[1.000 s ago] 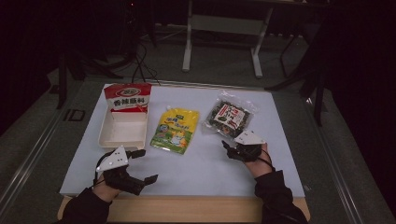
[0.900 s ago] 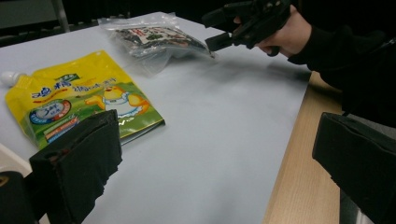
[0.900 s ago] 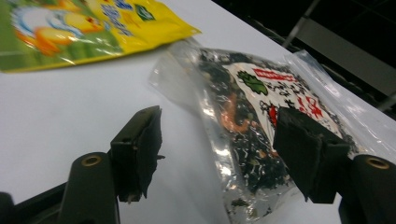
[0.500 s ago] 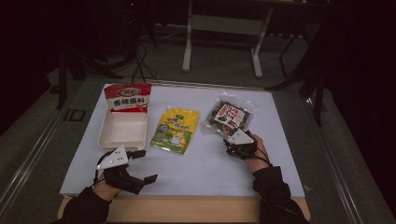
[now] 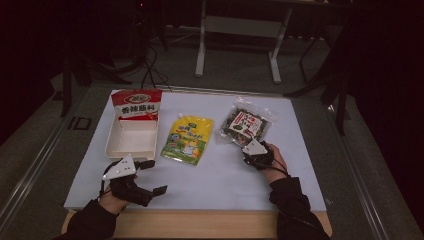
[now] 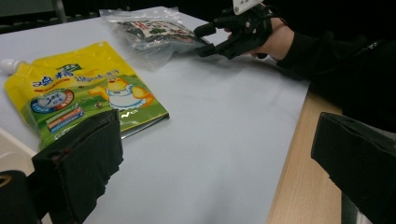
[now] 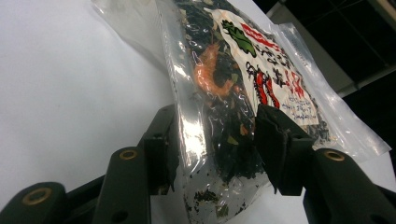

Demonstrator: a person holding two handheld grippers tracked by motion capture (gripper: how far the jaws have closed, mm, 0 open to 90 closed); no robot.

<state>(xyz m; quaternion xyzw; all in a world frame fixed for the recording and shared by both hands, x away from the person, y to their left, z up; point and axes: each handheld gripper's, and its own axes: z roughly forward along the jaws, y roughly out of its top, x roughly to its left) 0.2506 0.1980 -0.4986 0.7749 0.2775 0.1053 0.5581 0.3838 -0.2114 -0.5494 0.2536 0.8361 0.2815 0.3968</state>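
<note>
A clear bag of dark dried food with a red-and-white label lies at the back right of the white table sheet. My right gripper reaches its near end. In the right gripper view the bag runs between the two jaws of the right gripper, which have just been closing and stand close on either side of it, open. My left gripper rests near the front left, open and empty. In the left gripper view its jaws frame the sheet, with the right gripper at the bag farther off.
A yellow spouted pouch lies flat mid-table, seen close in the left gripper view. A white tray at the back left has a red-and-white packet propped at its far end. The wooden table edge runs along the front.
My right gripper has slid forward and lower, onto the near end of the clear bag, and its jaws have narrowed around it. The left gripper has kept still.
</note>
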